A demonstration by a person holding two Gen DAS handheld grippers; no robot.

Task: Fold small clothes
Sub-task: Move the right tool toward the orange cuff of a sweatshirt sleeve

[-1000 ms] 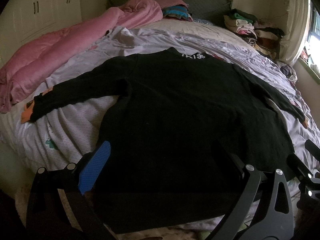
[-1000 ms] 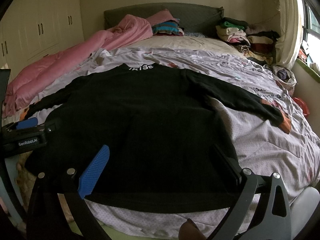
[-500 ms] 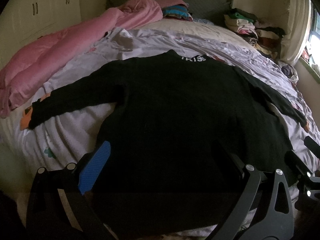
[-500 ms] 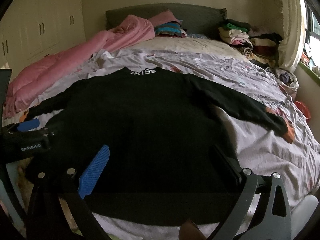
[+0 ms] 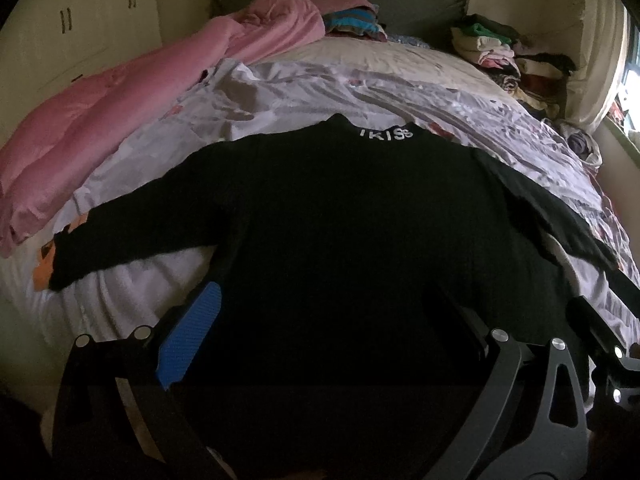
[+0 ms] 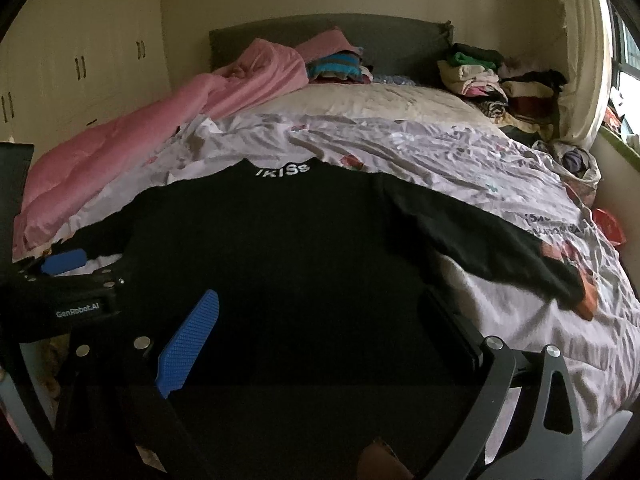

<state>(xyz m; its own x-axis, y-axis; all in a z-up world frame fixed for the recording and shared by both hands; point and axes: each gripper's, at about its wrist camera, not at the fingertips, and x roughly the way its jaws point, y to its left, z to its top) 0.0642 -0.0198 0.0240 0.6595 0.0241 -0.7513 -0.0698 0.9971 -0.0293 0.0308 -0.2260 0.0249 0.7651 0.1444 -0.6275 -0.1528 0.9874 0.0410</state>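
Both grippers hung spread and empty over the hem of the black sweater (image 5: pixel 340 240), near the bed's foot edge.

Left gripper (image 5: pixel 332 320) and right gripper (image 6: pixel 320 320) held nothing; folding looked not yet begun, and the next move probably called for pinching a sleeve or hem corner. Spread flat, back up, the sweater's sleeves reached toward the bed's (image 6: pixel 500 184) side edges, collar lettering toward the headboard; a pink quilt (image 5: pixel 100 120) lay along the left edge.

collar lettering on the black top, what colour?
White lettering on the black top; clearest in the right wrist view.
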